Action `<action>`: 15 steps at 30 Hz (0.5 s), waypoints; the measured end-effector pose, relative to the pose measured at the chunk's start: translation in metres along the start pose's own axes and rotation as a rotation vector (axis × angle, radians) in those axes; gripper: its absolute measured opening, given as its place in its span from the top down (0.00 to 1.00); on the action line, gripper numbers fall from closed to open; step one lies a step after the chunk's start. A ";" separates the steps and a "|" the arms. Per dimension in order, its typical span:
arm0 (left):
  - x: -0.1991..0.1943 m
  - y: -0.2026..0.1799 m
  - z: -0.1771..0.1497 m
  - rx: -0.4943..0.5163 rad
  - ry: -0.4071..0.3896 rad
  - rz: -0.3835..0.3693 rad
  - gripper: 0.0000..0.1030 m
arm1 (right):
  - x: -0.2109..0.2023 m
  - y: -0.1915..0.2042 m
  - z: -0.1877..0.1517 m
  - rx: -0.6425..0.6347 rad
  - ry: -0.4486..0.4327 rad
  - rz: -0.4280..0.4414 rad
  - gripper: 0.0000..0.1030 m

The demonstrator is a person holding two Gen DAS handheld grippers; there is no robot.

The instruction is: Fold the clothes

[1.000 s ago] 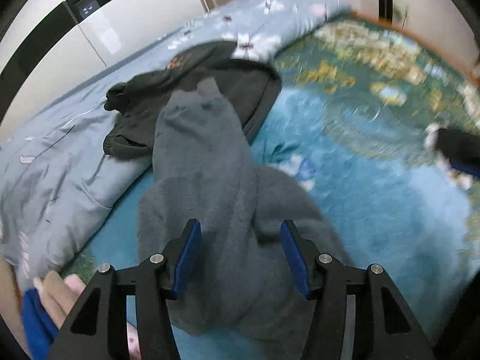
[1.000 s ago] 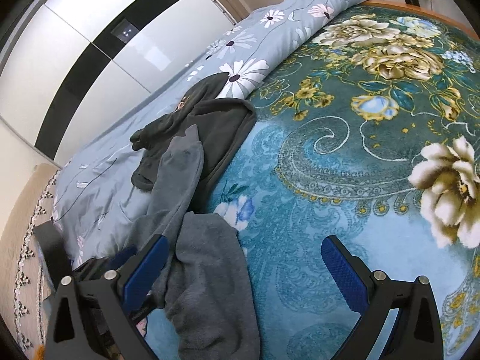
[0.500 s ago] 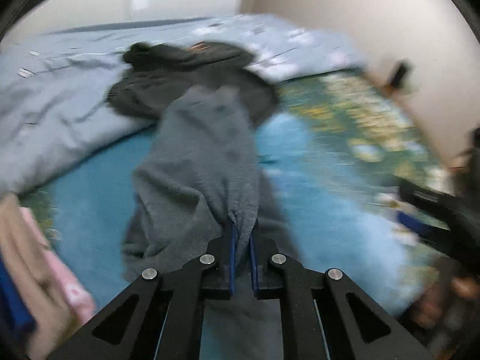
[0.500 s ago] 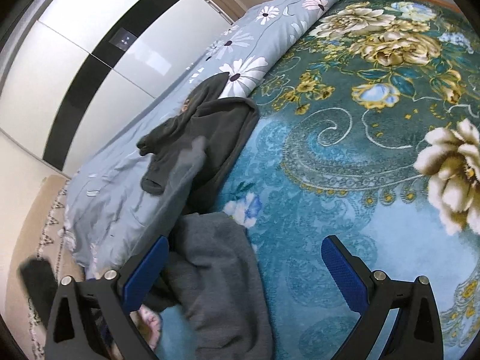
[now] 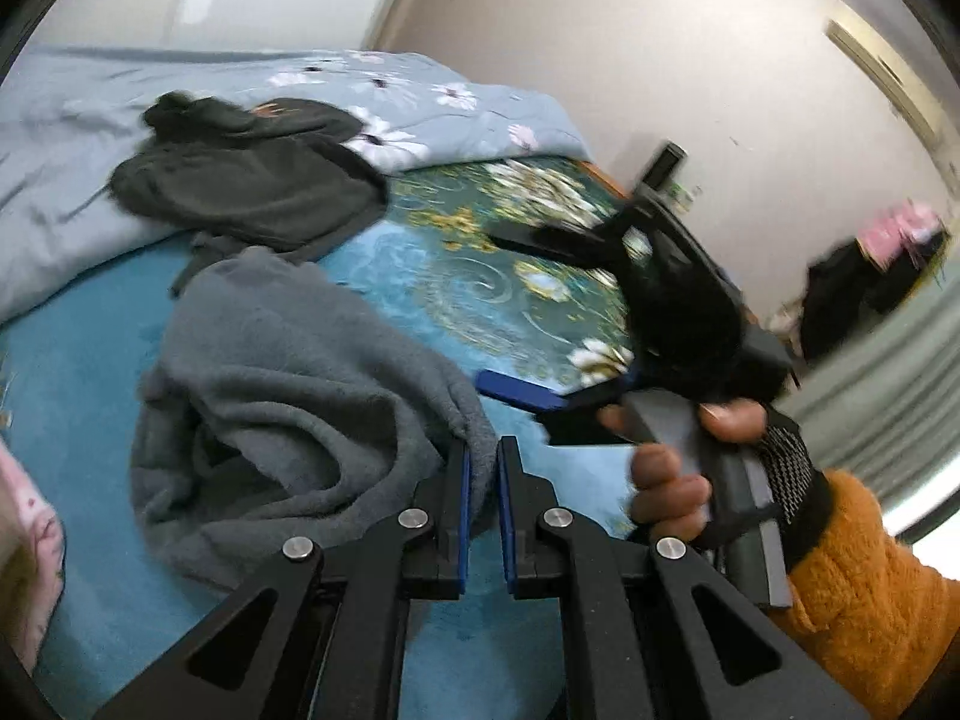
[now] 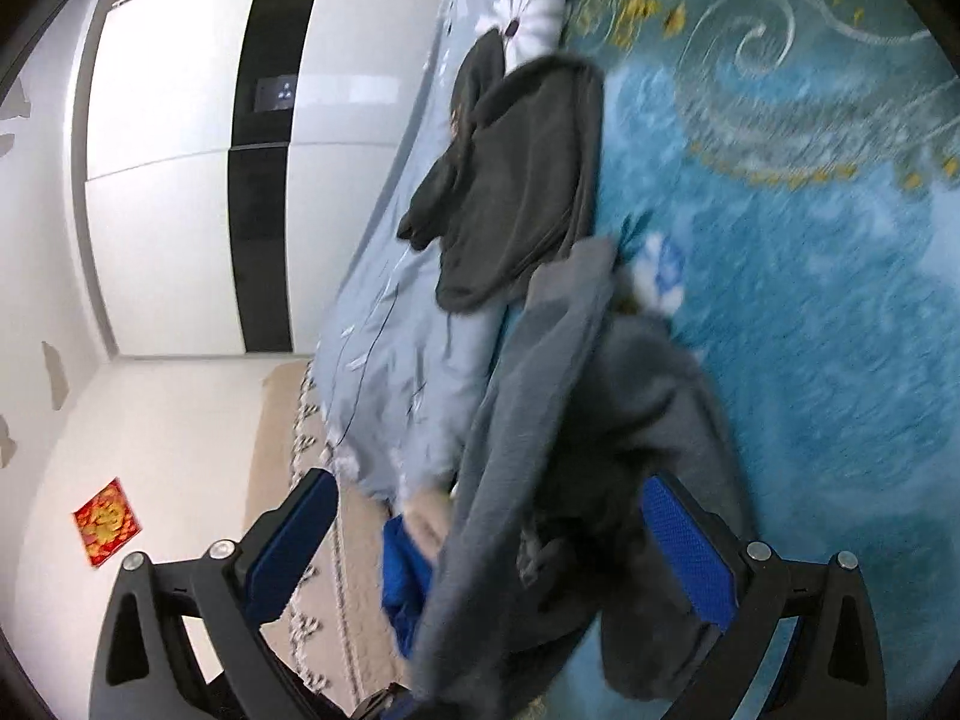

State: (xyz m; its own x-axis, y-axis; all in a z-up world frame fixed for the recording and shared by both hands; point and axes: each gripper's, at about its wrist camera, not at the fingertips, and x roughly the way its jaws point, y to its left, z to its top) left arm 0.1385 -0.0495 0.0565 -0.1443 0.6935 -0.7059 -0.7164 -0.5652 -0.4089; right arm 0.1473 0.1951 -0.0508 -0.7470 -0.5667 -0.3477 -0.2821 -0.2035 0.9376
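Note:
A grey fleece garment (image 5: 288, 384) lies bunched on the blue floral blanket (image 5: 84, 396). My left gripper (image 5: 482, 456) is shut on an edge of it and holds that edge up. In the right wrist view the grey garment (image 6: 552, 420) hangs lifted between the jaws of my right gripper (image 6: 498, 534), which is open wide and tilted. The right gripper also shows in the left wrist view (image 5: 540, 312), held in a hand with an orange sleeve. A dark grey garment (image 5: 252, 192) lies further back, partly on the pale blue duvet (image 5: 54, 138).
The pale blue flowered duvet (image 6: 390, 324) covers the left of the bed. A white and black wardrobe (image 6: 198, 168) stands beyond it. A pink cloth (image 5: 30, 528) lies at the left edge. A blue cloth (image 6: 402, 576) shows under the grey garment.
My left gripper has shut on the grey garment and lifted its edge to the right. My right gripper has rolled sideways and moved in around the hanging cloth, still open.

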 end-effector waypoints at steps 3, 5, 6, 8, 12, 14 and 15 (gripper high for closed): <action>0.001 -0.016 -0.004 0.050 0.016 -0.049 0.92 | 0.008 -0.004 -0.002 0.017 0.042 -0.011 0.07; 0.005 -0.027 -0.007 0.092 0.032 -0.037 0.92 | 0.013 -0.006 -0.004 0.019 0.064 -0.041 0.07; 0.006 -0.026 -0.009 0.098 0.041 -0.020 0.92 | 0.015 -0.006 -0.005 0.013 0.071 -0.057 0.07; 0.008 -0.022 -0.012 0.104 0.058 0.020 0.92 | 0.019 -0.005 -0.007 -0.015 0.076 -0.098 0.07; 0.005 -0.001 -0.020 0.069 0.081 0.105 0.92 | 0.022 0.001 -0.012 -0.094 0.068 -0.162 0.07; -0.002 0.020 -0.023 0.010 0.085 0.151 0.92 | 0.024 0.001 -0.011 -0.102 0.071 -0.168 0.07; -0.006 0.031 -0.026 -0.020 0.083 0.171 0.92 | 0.025 0.000 -0.011 -0.105 0.070 -0.190 0.07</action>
State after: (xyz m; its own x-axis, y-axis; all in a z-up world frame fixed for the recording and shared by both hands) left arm 0.1350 -0.0822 0.0334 -0.2053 0.5472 -0.8114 -0.6721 -0.6815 -0.2896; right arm 0.1348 0.1722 -0.0598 -0.6422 -0.5634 -0.5198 -0.3469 -0.3911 0.8525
